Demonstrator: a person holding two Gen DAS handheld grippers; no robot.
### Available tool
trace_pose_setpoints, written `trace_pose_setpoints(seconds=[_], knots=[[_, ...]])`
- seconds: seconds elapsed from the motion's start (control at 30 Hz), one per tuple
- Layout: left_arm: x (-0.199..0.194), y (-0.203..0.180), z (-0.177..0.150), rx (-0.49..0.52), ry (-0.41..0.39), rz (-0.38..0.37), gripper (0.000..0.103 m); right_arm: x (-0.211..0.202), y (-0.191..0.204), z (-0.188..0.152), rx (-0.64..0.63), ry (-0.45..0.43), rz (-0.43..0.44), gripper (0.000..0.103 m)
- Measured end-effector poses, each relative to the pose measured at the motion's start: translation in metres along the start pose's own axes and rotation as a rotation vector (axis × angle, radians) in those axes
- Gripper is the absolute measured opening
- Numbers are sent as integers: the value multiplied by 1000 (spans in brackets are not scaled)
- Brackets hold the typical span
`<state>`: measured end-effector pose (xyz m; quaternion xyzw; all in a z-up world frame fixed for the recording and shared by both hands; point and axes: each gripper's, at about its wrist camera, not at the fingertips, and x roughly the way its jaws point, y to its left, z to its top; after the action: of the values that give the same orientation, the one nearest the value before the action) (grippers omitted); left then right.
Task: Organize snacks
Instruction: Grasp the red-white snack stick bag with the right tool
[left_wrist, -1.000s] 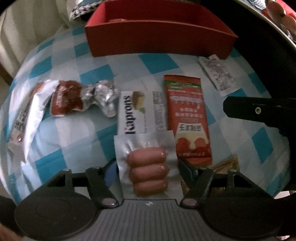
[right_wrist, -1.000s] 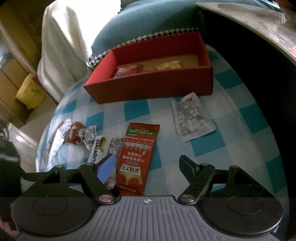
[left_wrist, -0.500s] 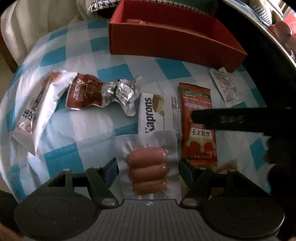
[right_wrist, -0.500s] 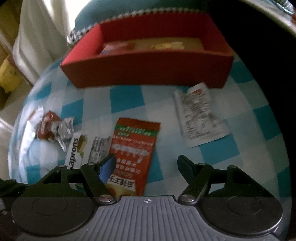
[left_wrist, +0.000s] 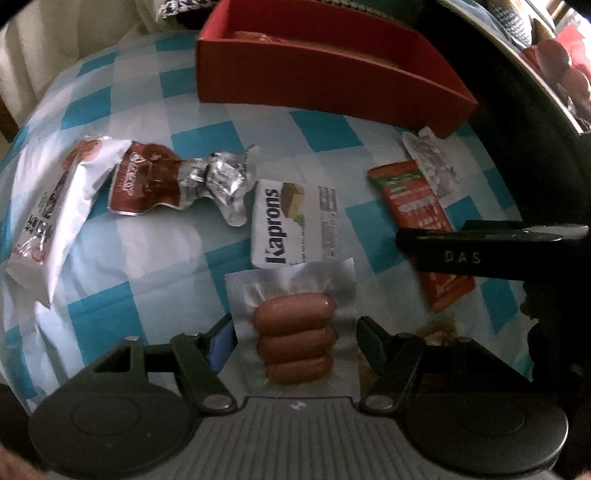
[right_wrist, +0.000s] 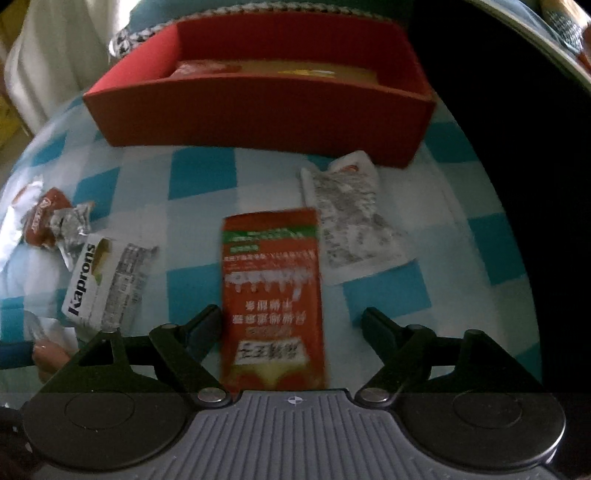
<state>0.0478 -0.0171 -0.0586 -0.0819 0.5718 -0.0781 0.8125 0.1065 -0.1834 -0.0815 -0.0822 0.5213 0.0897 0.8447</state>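
Your left gripper (left_wrist: 295, 334) has its fingers spread, released, on either side of the clear vacuum pack of three sausages (left_wrist: 295, 332). Your right gripper (right_wrist: 291, 325) is likewise spread, straddling the near end of the flat red foil snack packet (right_wrist: 273, 299); neither pack is pinched yet.

Both packs are thin and lie flat on the blue-and-white checked cloth (right_wrist: 203, 173), so closing could skate over them or bunch the soft cloth. The white Kaprons wafer packet (left_wrist: 295, 225) overlaps the sausage pack's far edge and may drag along. The white printed sachet (right_wrist: 347, 225) sits just beyond your right finger, touching the red packet's corner.

The red cardboard box (right_wrist: 258, 114) lies straight ahead of both grippers; bare cloth lies between it and the red packet, so lift clear of its front wall. Your right gripper crosses close to your left's right finger, so stagger the lifts.
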Motion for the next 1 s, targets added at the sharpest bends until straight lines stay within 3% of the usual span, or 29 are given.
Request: trace_pose_setpoints(seconds=[0.07, 0.13, 0.53, 0.67, 0.73, 0.77, 0.8, 0.83, 1.0], knots=[[2, -3, -1, 12, 4, 3, 63, 6, -1, -3, 14, 12, -22, 103], [3, -2, -1, 16, 7, 9, 63, 6, -5, -3, 54, 4, -10, 103], [7, -2, -4, 30, 22, 24, 63, 4, -1, -16, -2, -116, -8, 103], [6, -1, -5, 29, 18, 25, 63, 4, -1, -5, 4, -61, -10, 102], [7, 0, -5, 27, 20, 26, 63, 5, 2, 0, -10, -68, -2, 95], [7, 0, -5, 24, 19, 25, 63, 3, 5, 1, -23, -76, 9, 83], [7, 0, -4, 23, 18, 25, 63, 1, 7, 3, -36, -83, 11, 79], [7, 0, -4, 23, 16, 26, 63, -1, 9, 3, -52, -87, 21, 68], [6, 0, -4, 24, 10, 23, 63, -5, -5, 7, 10, -81, 70, 58]])
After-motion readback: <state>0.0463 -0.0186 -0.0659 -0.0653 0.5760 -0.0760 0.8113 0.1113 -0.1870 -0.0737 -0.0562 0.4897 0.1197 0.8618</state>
